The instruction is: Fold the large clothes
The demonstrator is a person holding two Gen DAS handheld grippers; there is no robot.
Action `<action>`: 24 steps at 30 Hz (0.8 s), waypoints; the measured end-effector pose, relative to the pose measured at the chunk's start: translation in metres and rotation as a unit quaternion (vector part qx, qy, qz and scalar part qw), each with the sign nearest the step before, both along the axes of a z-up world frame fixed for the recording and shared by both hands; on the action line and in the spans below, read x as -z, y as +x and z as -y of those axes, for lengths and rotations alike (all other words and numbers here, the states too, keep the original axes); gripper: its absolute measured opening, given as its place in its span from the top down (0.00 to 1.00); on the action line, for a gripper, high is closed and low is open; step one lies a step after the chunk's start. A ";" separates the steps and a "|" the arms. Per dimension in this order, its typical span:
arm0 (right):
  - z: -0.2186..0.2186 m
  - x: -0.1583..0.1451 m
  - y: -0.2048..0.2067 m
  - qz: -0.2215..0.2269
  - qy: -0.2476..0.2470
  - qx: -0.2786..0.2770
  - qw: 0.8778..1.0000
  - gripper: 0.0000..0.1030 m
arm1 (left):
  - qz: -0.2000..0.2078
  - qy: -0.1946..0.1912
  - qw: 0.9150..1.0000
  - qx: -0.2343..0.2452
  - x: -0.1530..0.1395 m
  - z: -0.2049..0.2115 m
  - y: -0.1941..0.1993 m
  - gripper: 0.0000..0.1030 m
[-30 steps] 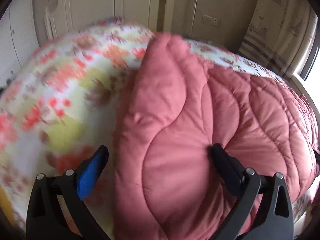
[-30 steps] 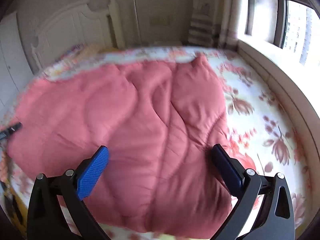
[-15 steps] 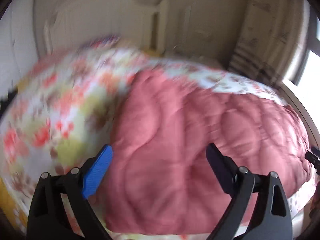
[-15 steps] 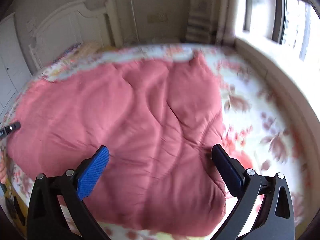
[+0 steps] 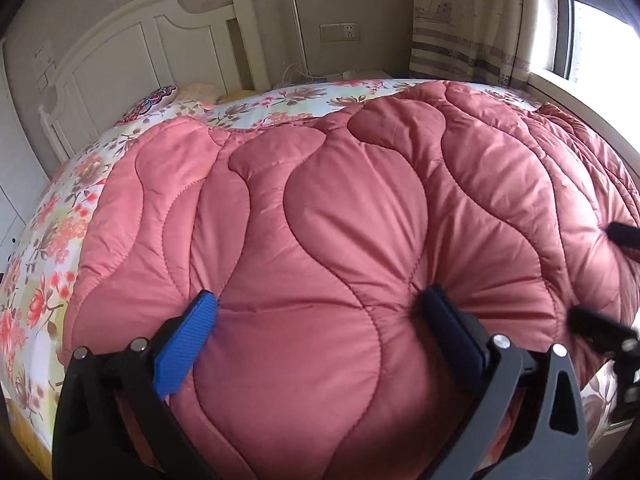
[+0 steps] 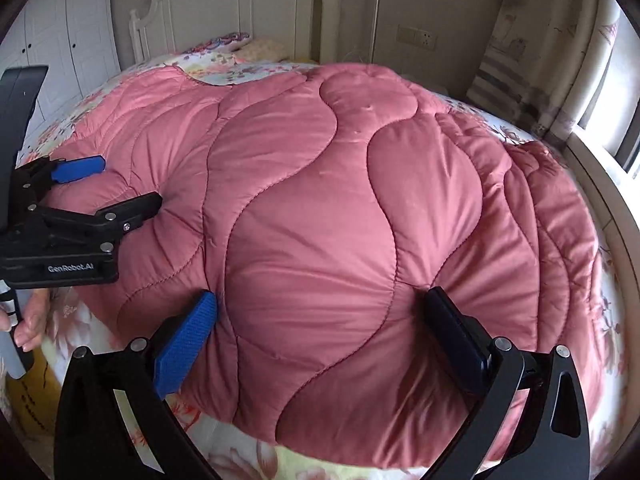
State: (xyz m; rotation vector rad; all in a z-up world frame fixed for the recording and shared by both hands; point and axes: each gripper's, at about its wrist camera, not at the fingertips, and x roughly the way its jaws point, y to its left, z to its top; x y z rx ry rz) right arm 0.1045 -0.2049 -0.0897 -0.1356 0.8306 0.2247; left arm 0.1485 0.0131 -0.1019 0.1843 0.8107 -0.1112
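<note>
Through my left wrist camera, my left gripper (image 5: 318,312) stands spread wide, both pads pressing dimples into the near edge of the pink quilt (image 5: 340,208); nothing is pinched, so I call those jaws released, though they have just been opening to full width with the padding bulging up between them. The quilt lies on the bed (image 5: 48,216) with its floral sheet, its far edge short of the headboard (image 5: 132,40); its long axis looks to run sideways across this view, toward the window.

Through my right wrist camera, my right gripper (image 6: 320,312) is likewise splayed over the same near edge, unclenched; my left gripper (image 6: 108,184) shows at the quilt's left end. To fold well, I judge I should close on the edge at matching points — then carry both corners evenly toward the headboard.
</note>
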 end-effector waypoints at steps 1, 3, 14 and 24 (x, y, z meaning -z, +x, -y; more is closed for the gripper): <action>0.002 -0.006 -0.006 0.010 0.002 0.003 1.000 0.04 | 0.000 -0.001 1.000 0.000 0.000 0.000 0.001 0.02; 0.001 -0.011 -0.015 0.027 0.002 0.000 1.000 0.04 | 0.002 -0.003 1.000 0.001 0.001 -0.002 -0.001 0.02; 0.005 0.020 -0.008 0.007 -0.001 -0.001 1.000 0.04 | 0.005 -0.009 1.000 0.003 0.002 -0.003 0.001 0.02; 0.006 0.018 -0.014 0.004 -0.006 -0.009 1.000 0.04 | -0.007 -0.011 1.000 0.004 -0.003 -0.003 0.001 0.02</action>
